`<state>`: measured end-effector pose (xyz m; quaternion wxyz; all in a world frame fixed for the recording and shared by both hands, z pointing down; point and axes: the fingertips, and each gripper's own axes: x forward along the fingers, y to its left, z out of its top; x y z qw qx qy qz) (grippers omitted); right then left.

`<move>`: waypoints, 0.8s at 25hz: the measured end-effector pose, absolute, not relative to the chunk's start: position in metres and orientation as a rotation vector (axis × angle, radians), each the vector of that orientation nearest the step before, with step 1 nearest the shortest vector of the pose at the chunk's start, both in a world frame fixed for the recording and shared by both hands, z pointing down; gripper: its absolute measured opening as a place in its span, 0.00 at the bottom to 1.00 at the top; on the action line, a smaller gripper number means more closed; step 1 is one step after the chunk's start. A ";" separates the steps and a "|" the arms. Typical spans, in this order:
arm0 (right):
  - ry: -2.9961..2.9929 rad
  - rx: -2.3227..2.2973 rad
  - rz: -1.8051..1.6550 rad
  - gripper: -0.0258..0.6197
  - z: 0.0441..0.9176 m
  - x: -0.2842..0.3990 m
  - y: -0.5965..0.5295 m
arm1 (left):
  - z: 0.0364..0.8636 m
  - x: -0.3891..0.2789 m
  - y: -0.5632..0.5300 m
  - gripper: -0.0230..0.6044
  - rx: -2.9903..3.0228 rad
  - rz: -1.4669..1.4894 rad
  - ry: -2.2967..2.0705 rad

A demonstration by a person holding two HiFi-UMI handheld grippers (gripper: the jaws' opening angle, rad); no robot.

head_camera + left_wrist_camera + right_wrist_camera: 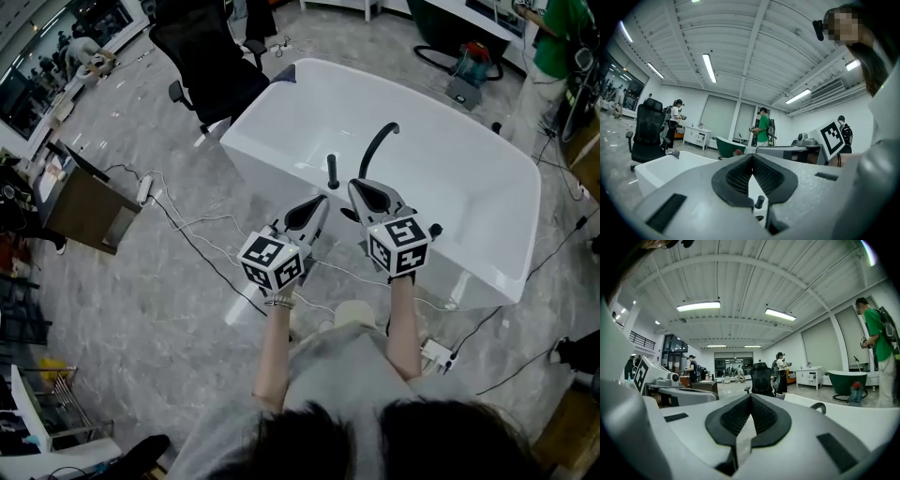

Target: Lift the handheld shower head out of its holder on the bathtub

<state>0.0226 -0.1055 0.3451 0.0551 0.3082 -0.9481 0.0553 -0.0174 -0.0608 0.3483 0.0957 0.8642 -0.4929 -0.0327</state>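
The white bathtub (469, 178) lies in front of me. A slim black handheld shower head (332, 172) stands upright in its holder on the near rim. Just to its right rises the curved black faucet (379, 145), whose arc also shows in the right gripper view as the faucet (818, 406). My left gripper (323, 201) points at the rim just short of the shower head, its jaws shut and empty. My right gripper (355, 186) hangs beside it near the faucet's base, also shut with nothing held. A small black upright piece (760, 201) on the tub shows below the left gripper (752, 157).
A black office chair (202, 56) stands at the tub's far left corner. Cables (192, 239) and a power strip (145, 187) lie on the floor at left, beside a dark cabinet (84, 211). A person in green (561, 33) and a vacuum (471, 66) are beyond the tub.
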 end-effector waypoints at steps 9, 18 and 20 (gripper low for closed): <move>-2.847 0.973 0.222 0.04 0.359 -0.005 -0.132 | 0.362 -0.066 -0.063 0.04 2.508 -0.112 -1.491; -2.810 0.966 0.210 0.04 0.375 -0.029 -0.169 | 0.376 -0.093 -0.110 0.04 2.462 -0.129 -1.497; -2.800 0.984 0.230 0.04 0.380 -0.033 -0.185 | 0.381 -0.091 -0.130 0.04 2.472 -0.111 -1.461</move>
